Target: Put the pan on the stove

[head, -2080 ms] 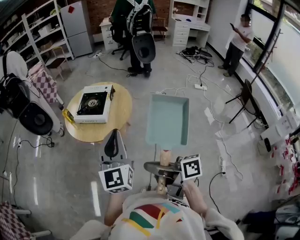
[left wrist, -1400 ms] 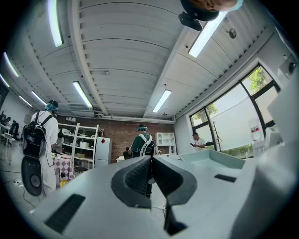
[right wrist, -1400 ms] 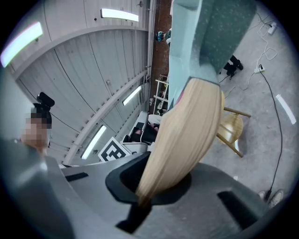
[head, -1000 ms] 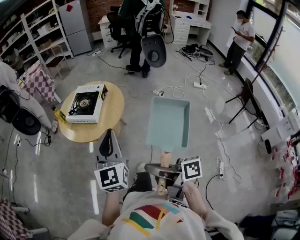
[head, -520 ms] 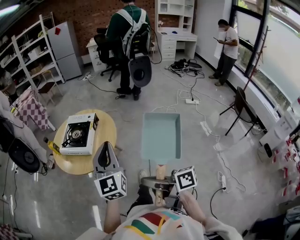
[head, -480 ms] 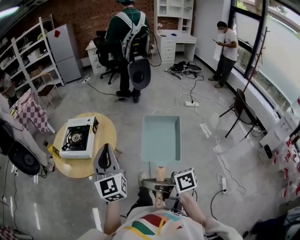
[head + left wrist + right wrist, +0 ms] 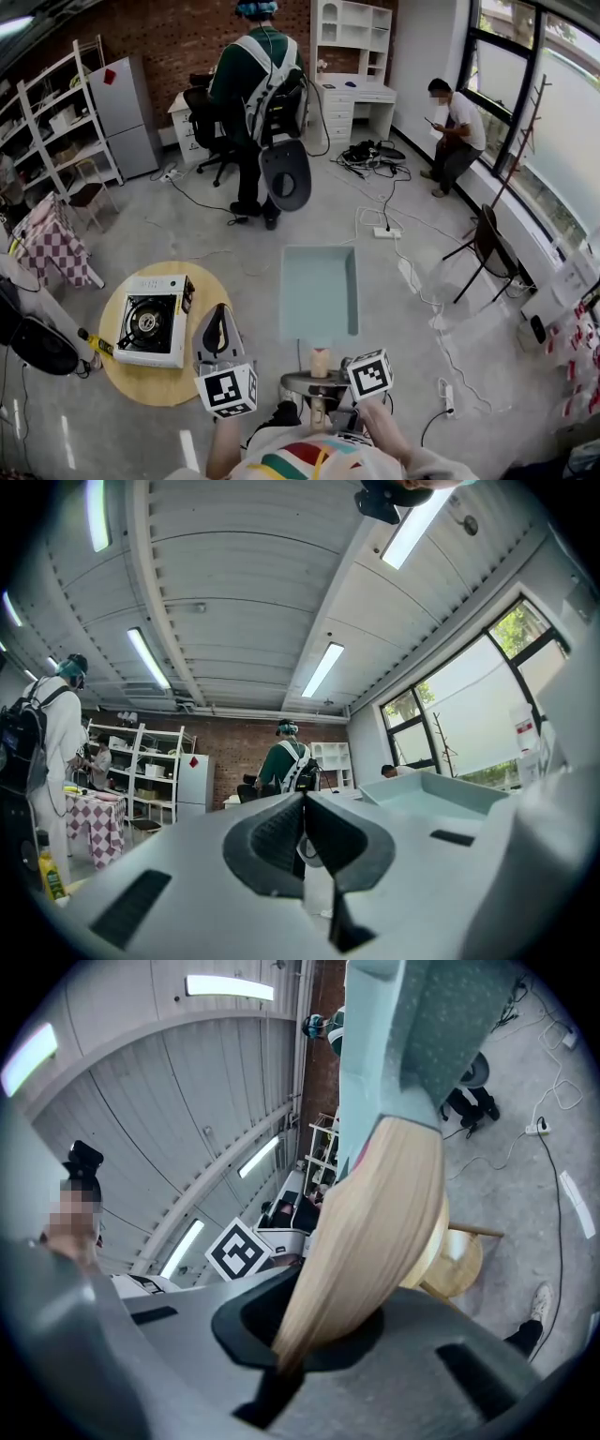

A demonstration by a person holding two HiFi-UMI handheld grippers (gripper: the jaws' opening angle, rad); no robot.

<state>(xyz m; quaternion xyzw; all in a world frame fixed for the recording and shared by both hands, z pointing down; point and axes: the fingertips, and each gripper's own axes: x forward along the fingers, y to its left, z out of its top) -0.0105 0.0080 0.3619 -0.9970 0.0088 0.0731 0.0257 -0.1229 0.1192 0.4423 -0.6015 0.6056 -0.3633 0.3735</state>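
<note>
1. The pale wooden handle [image 7: 320, 360] of the light teal rectangular pan [image 7: 319, 291] is clamped between the jaws of the right gripper [image 7: 319, 375].
2. The left gripper [image 7: 217, 319] is carried with its jaws pressed together, nothing between them.
3. The pan is held in the air over the floor, apart from the white portable gas stove [image 7: 148, 321] that stands on the round wooden table [image 7: 155, 389] to its left.

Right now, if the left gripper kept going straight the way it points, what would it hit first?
Probably nothing close. The left gripper, jaws shut and empty, points roughly level across the room; far ahead in its line stands the person in the green top. Depth is uncertain.
</note>
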